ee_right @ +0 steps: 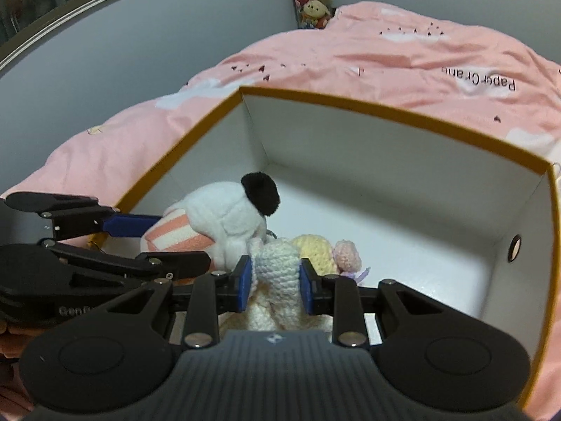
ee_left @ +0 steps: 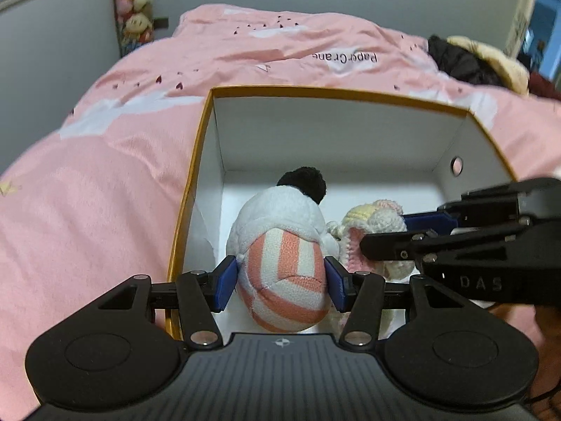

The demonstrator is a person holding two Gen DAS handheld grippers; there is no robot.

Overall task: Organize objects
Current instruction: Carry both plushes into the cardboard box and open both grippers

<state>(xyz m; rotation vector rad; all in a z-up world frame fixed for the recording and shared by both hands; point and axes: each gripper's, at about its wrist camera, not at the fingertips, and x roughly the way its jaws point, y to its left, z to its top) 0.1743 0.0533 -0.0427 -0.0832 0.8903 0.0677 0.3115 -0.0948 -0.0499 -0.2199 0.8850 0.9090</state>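
A white plush toy with a black ear and pink-and-white striped body [ee_left: 284,273] lies inside an open box with an orange rim [ee_left: 196,161]. My left gripper [ee_left: 280,282] is shut on its striped part. The plush also shows in the right wrist view [ee_right: 221,221]. A cream crocheted toy [ee_right: 277,270] with yellow and pink parts lies beside it in the box [ee_right: 385,112]. My right gripper [ee_right: 275,282] is shut on the crocheted toy; it shows in the left wrist view [ee_left: 378,242]. The left gripper shows at the left of the right wrist view [ee_right: 154,238].
The box stands on a bed with a pink quilt [ee_left: 105,182]. Dark and beige clothing [ee_left: 470,59] lies at the bed's far right. A strip of plush toys [ee_left: 135,10] hangs on the grey wall behind.
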